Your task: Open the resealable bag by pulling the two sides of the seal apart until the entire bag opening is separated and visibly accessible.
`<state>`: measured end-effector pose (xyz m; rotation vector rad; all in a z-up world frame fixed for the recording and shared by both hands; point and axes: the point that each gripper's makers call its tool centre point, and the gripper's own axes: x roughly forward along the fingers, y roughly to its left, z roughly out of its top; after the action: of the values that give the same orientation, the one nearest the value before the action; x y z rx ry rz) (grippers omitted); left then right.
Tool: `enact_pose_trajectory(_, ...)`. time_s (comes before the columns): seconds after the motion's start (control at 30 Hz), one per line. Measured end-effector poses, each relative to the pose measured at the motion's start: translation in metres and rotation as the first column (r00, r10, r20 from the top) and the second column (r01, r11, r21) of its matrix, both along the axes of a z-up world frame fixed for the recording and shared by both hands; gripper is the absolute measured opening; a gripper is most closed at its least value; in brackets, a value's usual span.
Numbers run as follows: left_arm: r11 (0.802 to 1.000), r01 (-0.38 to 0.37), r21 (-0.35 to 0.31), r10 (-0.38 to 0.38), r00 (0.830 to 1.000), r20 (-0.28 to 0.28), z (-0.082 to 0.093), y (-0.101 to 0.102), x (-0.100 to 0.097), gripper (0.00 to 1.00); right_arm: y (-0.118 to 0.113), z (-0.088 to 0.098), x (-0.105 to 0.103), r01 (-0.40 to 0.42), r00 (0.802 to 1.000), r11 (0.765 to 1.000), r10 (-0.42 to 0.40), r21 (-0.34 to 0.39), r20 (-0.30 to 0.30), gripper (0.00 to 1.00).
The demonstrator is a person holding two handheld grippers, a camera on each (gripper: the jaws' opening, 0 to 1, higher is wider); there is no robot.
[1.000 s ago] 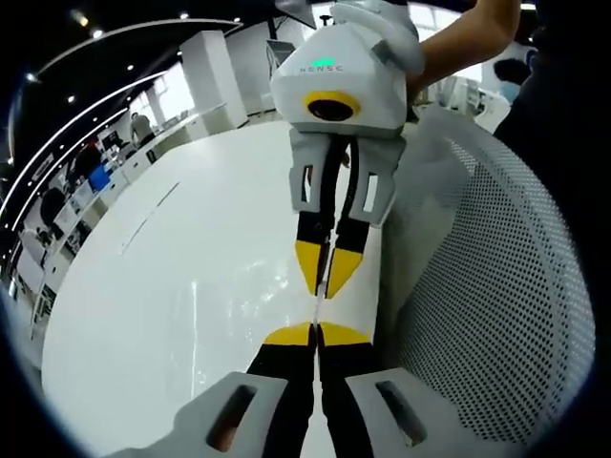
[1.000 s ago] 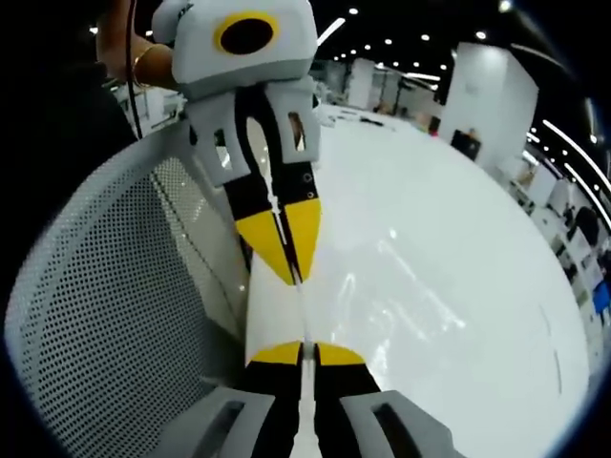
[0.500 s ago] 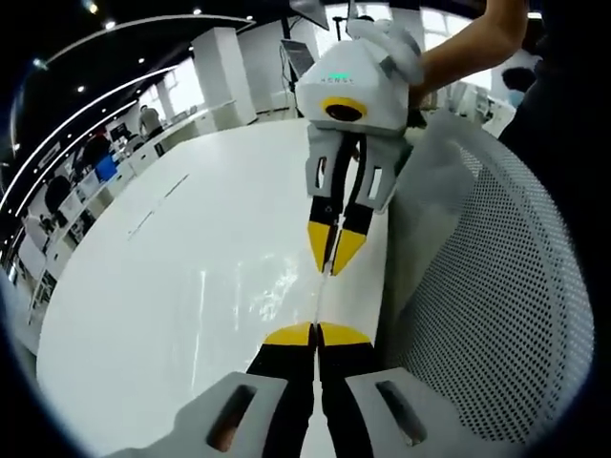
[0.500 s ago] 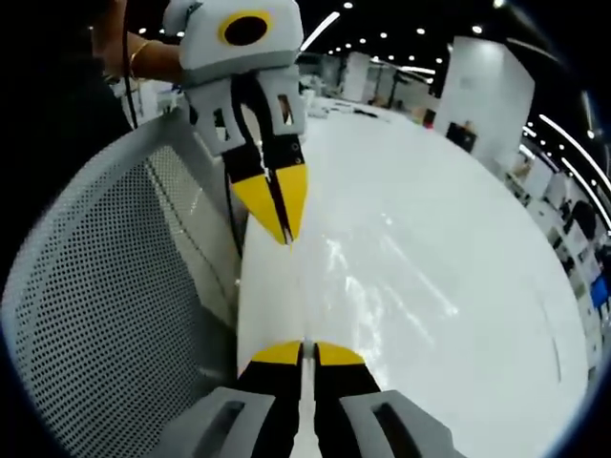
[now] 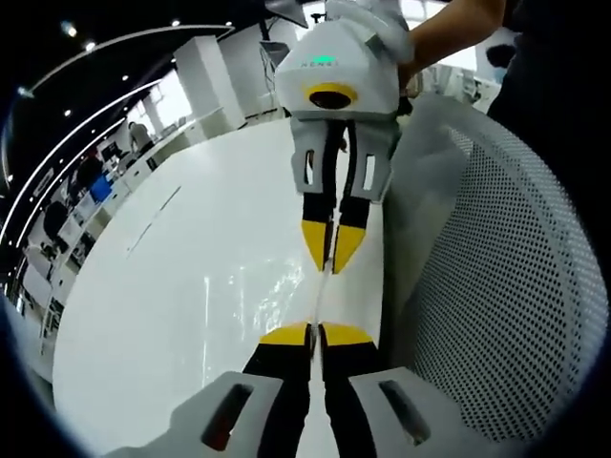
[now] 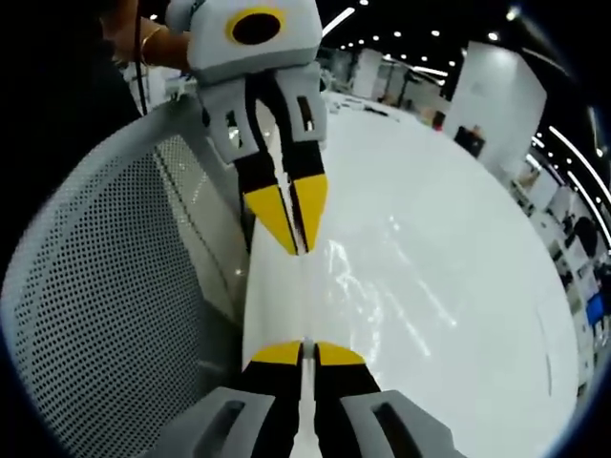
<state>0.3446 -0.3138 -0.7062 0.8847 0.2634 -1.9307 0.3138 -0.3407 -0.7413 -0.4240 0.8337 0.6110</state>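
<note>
While both views look along the top edge of the resealable bag (image 5: 325,296), each claw is closed on that edge from an opposite end. In the left gripper view, the left claw (image 5: 316,333) rises from the bottom with its yellow tips pressed together on the thin pale strip of the bag. Facing it from above comes the right claw (image 5: 331,263), its yellow tips also closed on the same strip, and a person's hand (image 5: 420,43) holds its white body at the top. In the right gripper view, the right claw (image 6: 308,351) pinches the bag edge (image 6: 304,305) at the bottom, and the left claw (image 6: 296,246) points down toward it, closed on the strip further along. Between the two claws a short part of the edge runs straight and thin; I cannot tell if the seal there is separated. The bag is held above a glossy white surface (image 5: 191,286), which reflects the ceiling lights. Beside the bag stands a white perforated mesh panel (image 5: 506,286), curved like a chair back, seen also in the right gripper view (image 6: 105,286).
</note>
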Motion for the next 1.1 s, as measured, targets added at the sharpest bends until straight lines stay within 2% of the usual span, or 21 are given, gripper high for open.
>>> enact_pose_trajectory(0.13, 1.000, 0.020, 0.012, -0.020, 0.999, 0.047, -0.004, -0.002, 0.000, 0.05, 0.003, 0.002, 0.002, -0.011, 1.000, 1.000, 0.011, -0.012, 0.009, 0.00)
enact_pose_trajectory(0.4, 0.999, 0.044, 0.016, -0.045, 0.998, 0.054, -0.004, -0.006, -0.006, 0.04, 0.010, 0.004, 0.006, -0.020, 1.000, 1.000, 0.020, -0.005, 0.017, 0.00)
enact_pose_trajectory(0.43, 0.998, 0.062, 0.028, -0.064, 0.995, 0.074, -0.008, -0.008, -0.007, 0.04, 0.015, 0.005, 0.008, -0.028, 0.999, 1.000, 0.028, -0.002, 0.022, 0.00)
enact_pose_trajectory(1.1, 0.993, 0.109, 0.043, -0.112, 0.991, 0.068, -0.010, -0.013, -0.019, 0.00, 0.025, 0.012, 0.014, -0.053, 0.998, 0.999, 0.053, -0.005, 0.041, 0.00)
